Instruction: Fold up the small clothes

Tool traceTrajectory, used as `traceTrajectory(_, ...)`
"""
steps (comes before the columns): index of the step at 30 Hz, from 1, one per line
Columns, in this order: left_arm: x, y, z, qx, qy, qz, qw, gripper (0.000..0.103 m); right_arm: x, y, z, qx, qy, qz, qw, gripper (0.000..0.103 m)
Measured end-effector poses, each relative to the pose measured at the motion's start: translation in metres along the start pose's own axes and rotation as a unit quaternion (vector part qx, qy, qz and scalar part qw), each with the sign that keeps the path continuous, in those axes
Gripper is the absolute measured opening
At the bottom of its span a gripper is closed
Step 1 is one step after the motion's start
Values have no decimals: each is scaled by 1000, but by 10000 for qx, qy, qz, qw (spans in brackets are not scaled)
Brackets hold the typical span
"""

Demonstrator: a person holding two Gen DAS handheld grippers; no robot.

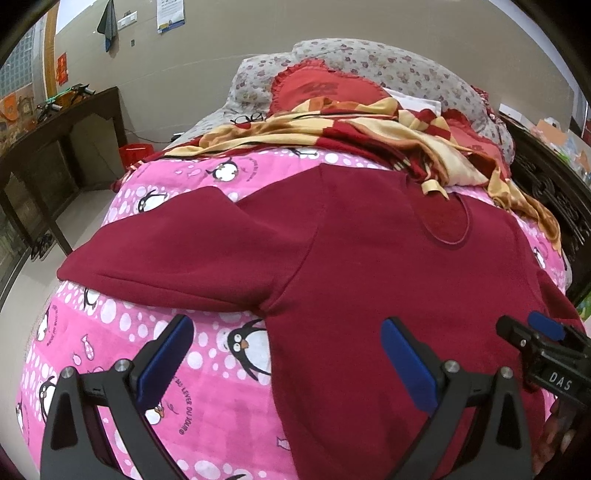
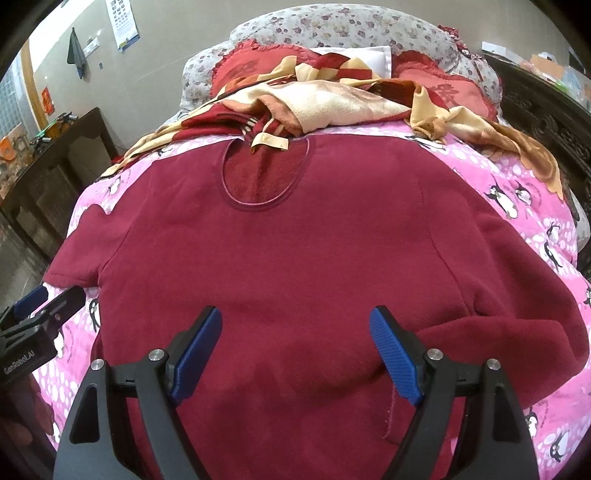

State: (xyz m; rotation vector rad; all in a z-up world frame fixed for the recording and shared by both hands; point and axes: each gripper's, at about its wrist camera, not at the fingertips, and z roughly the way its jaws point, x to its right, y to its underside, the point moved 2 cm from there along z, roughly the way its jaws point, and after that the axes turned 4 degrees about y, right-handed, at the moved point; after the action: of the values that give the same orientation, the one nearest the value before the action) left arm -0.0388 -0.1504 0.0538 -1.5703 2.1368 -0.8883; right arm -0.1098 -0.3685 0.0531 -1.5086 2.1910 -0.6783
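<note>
A dark red long-sleeved fleece top (image 2: 295, 251) lies spread face-up on a pink quilt printed with penguins and white dots (image 1: 221, 398), which covers the bed; its round neckline points toward the pillows and its hem toward the viewer. As far as these views show, the garment's left sleeve (image 1: 177, 254) is laid out straight to the side, while the other sleeve (image 2: 498, 332) appears to bend back across the lower body, so folding looks at most barely begun: the body has not been doubled, and the sleeves and the lengthwise folds remain to be made. The left claw (image 1: 288, 362) hangs over the side seam below the armpit, its blue pads wide apart and holding nothing, one pad over the quilt and one over the fleece. The right claw (image 2: 295, 350) hangs over the lower middle of the top, likewise spread and empty. Just beyond the neckline a rumpled red-and-cream checked blanket (image 2: 332, 96) lies in a heap, and a cream strip of it (image 2: 269, 142) rests on the collar; this could be in the way if the top is folded toward the pillows. Behind it are red frilled cushions (image 1: 321, 88), a grey floral pillow (image 2: 351, 26) and a pair of dark-framed glasses (image 1: 249, 119). A dark wooden cabinet (image 1: 62, 155) stands beside the bed, well apart from the work.
</note>
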Motion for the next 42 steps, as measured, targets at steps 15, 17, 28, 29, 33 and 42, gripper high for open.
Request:
traceTrajectory(15, -13, -3, 8, -53, -67, -145, 9999, 103, -10, -4, 13, -96, -61, -53, 9999, 103)
traceTrajectory(17, -14, -4, 8, -65, -63, -171, 9998, 103, -11, -5, 13, -85, -64, -61, 9999, 103)
traceTrajectory(28, -17, -4, 13, -103, -79, -148, 9998, 103, -13, -7, 18, -140, -125, 26, 9998, 103)
traceTrajectory(29, -18, -4, 13, -105, -80, -156, 9998, 103, -13, -7, 18, -137, -129, 22, 9998, 103)
traceTrajectory(33, -19, -3, 15, -124, -84, -166, 9998, 103, -14, -6, 21, -166, -129, 16, 9998, 103)
traceTrajectory(42, -28, -3, 17, -136, -138, -231, 9995, 103, -20, -5, 26, -237, -164, -3, 9996, 103)
